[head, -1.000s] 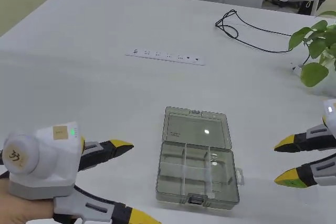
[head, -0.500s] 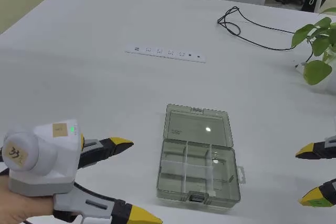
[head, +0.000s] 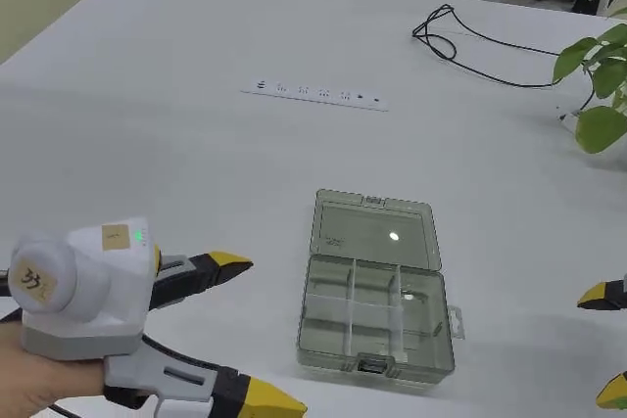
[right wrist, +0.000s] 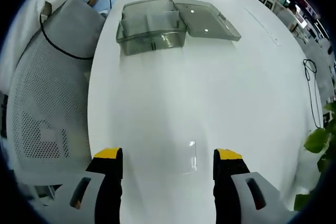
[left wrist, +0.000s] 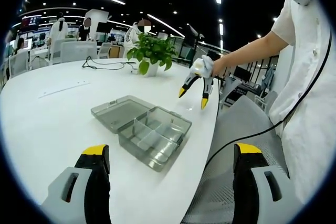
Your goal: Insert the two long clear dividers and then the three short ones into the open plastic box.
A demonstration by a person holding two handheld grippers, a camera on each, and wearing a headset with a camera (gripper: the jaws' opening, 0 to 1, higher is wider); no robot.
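Left gripper (head: 248, 332): held at the lower left of the head view, jaws wide apart, nothing gripped; little change is seen in it over the last second.
Right gripper (head: 607, 344): jaws apart and empty; it has been drawn back from beside the box to the right edge of the head view, further than the slight camera shift explains.
Plastic box (head: 377, 318): found at the lower centre of the head view, its lid (head: 374, 232) laid open behind it; clear dividers (head: 351, 302) are already seated as compartments, though their number cannot be told.
Clear strip (right wrist: 191, 157): a faint piece is seen on the table (head: 147, 124), low in the right gripper view between that gripper's jaw tips; possibly a divider not yet fitted.
Meaning: one placement is judged finished, and the next piece is probably being fetched.
Background: a power strip (head: 313, 95) and a plant (head: 600, 85) are left well apart from the box.
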